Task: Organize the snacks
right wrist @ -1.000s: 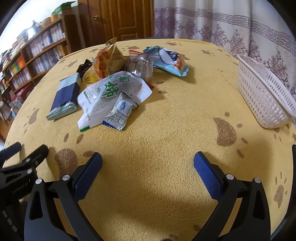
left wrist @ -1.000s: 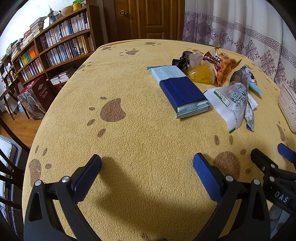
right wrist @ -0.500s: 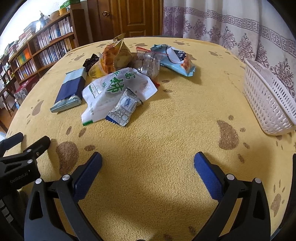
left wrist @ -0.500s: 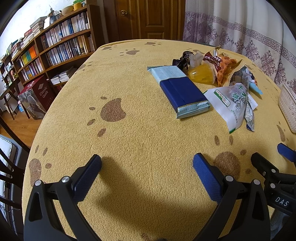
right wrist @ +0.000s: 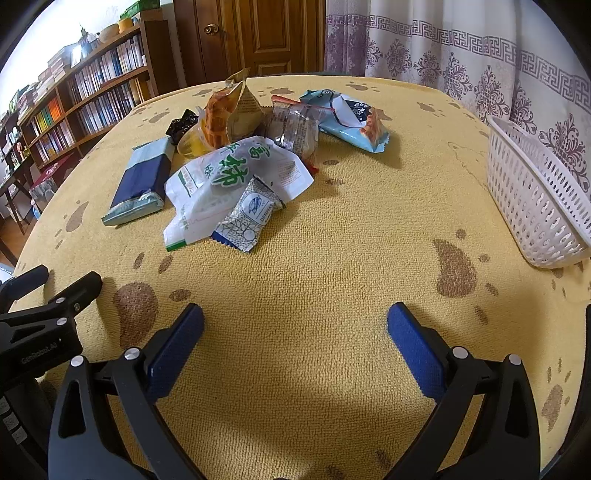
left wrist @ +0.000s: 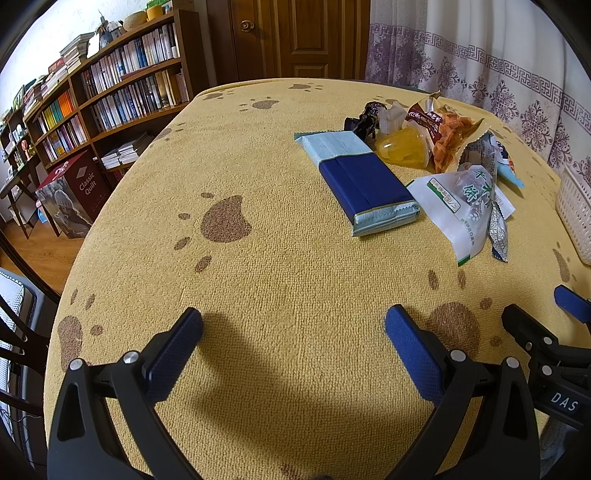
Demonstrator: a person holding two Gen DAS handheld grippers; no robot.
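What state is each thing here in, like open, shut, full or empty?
Left gripper: open, holding nothing.
Right gripper: open, holding nothing.
Basket: upright; inside hidden.
Orange snack bag: torn open.
Blue pack: sealed, flat.
Door: shut.

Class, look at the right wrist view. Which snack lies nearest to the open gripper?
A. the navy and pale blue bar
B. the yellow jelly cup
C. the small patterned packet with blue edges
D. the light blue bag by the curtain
C: the small patterned packet lies at the pile's near edge, closest to the right gripper.
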